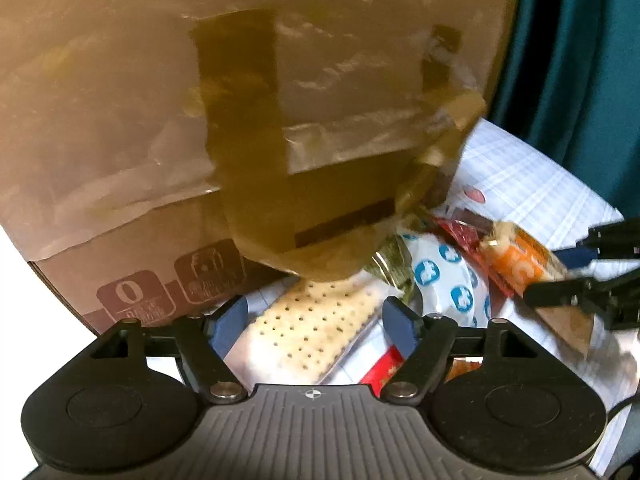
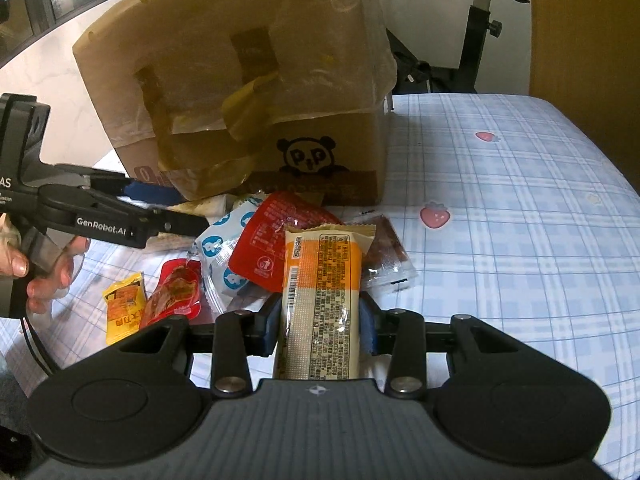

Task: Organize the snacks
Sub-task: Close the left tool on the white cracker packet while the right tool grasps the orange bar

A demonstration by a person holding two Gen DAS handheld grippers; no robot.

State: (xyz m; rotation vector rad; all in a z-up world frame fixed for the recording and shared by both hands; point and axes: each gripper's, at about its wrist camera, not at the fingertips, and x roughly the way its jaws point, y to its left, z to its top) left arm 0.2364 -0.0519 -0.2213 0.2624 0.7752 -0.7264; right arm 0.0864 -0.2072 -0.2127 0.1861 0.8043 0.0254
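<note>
A pile of snack packets lies on the checked cloth in front of a cardboard box (image 2: 240,80). My right gripper (image 2: 320,320) is shut on a long orange-and-cream packet (image 2: 320,280) and holds it over the pile. My left gripper (image 1: 316,320) is open, its jaws on either side of a cracker packet (image 1: 312,320), close to the box (image 1: 140,120). A white-and-blue packet (image 1: 444,276) and a red packet (image 2: 276,236) lie in the pile. The right gripper (image 1: 576,280) with its packet (image 1: 520,260) shows at the right of the left wrist view.
The box's flap (image 1: 320,80) with brown tape hangs over the pile. A yellow packet (image 2: 124,308) and a red one (image 2: 176,292) lie at the left. A clear packet (image 2: 384,256) lies to the right. The checked cloth (image 2: 520,240) extends right. A person's hand (image 2: 40,280) holds the left gripper (image 2: 132,216).
</note>
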